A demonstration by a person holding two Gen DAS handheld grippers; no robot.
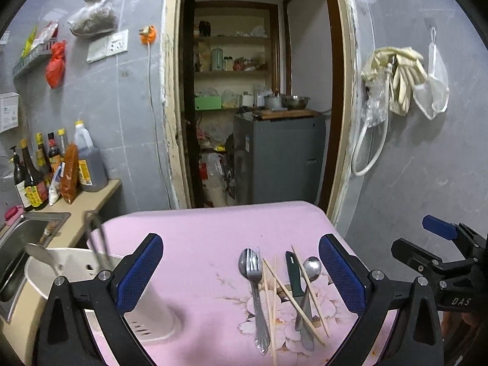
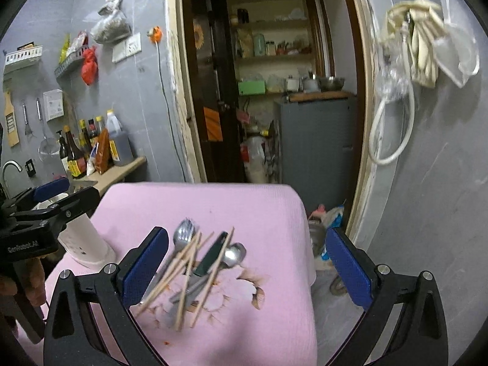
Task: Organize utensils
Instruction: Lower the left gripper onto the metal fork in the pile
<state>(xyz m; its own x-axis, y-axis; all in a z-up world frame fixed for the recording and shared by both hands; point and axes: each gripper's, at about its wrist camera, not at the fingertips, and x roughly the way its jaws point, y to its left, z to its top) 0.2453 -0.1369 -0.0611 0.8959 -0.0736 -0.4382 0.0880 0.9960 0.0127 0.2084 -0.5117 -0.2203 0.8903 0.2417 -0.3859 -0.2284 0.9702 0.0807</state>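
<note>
Left wrist view: the left gripper point(image 1: 241, 277) hangs over the pink cloth point(image 1: 198, 244), jaws wide apart, nothing between them.
Right wrist view: the right gripper point(image 2: 247, 270) is likewise spread wide and empty, above the same pile.
Landmark: the white holder point(image 1: 152, 311), standing upright on the cloth.
Utensil pile: well to the right of the holder, all lying loose.
Fork and spoon point(image 1: 254, 289): nearest the holder, stacked one on the other; rigid metal, probably slick, so best pinched across the narrow handle.
Chopsticks point(image 1: 292, 292): thin, light sticks, crossed over the other pieces; likely to roll or scatter, so take them mid-length.
Knife point(image 1: 297, 286): beyond the fork, dark handle pointing away; grip the handle, not the blade.
Second spoon point(image 1: 311, 270): farthest from the holder, under a chopstick.
Judgement: lift the chopsticks off first.
</note>
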